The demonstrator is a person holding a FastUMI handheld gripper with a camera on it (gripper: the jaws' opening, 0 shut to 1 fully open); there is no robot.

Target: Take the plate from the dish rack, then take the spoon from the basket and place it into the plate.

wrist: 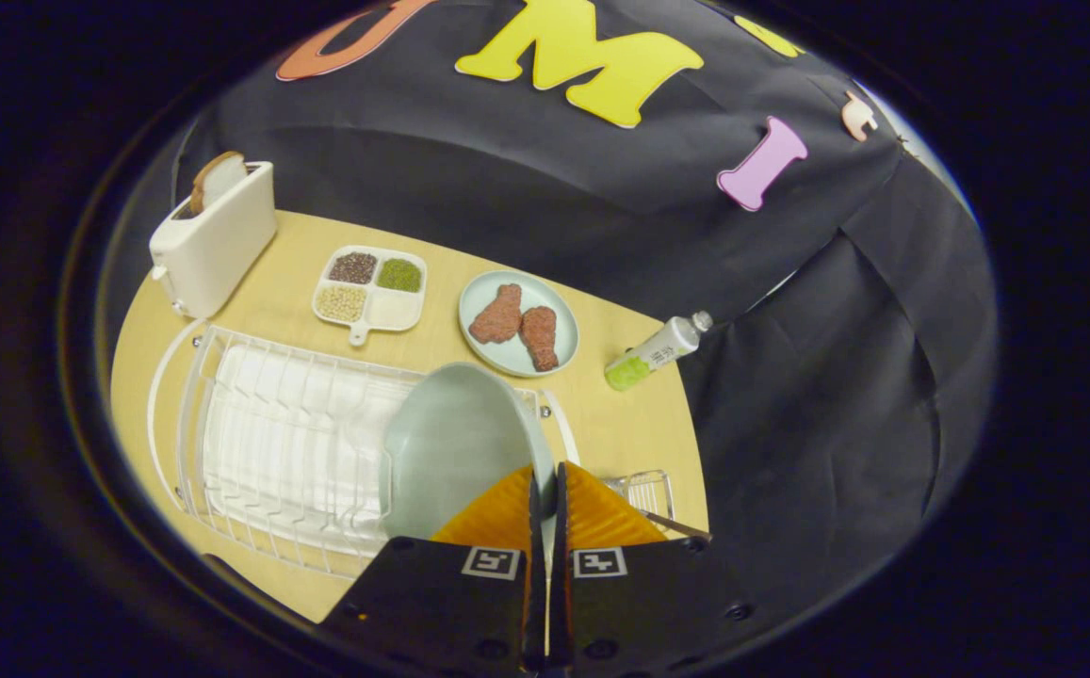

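Plate (455, 452), pale green and tilted on its edge, hangs over the right end of the white wire dish rack (271, 443), its rim pinched between the two fingers of the gripper (547, 494), which are pressed together on it. Just right of the fingers sits a small wire basket (646, 490) with a spoon (676, 524) handle poking out. Beyond, on the wooden table (629, 424), lie a second plate with two pieces of fried meat (518, 323), a divided tray of grains (371, 287), a white toaster (215, 235) holding bread, and a small bottle (658, 351) lying on its side.
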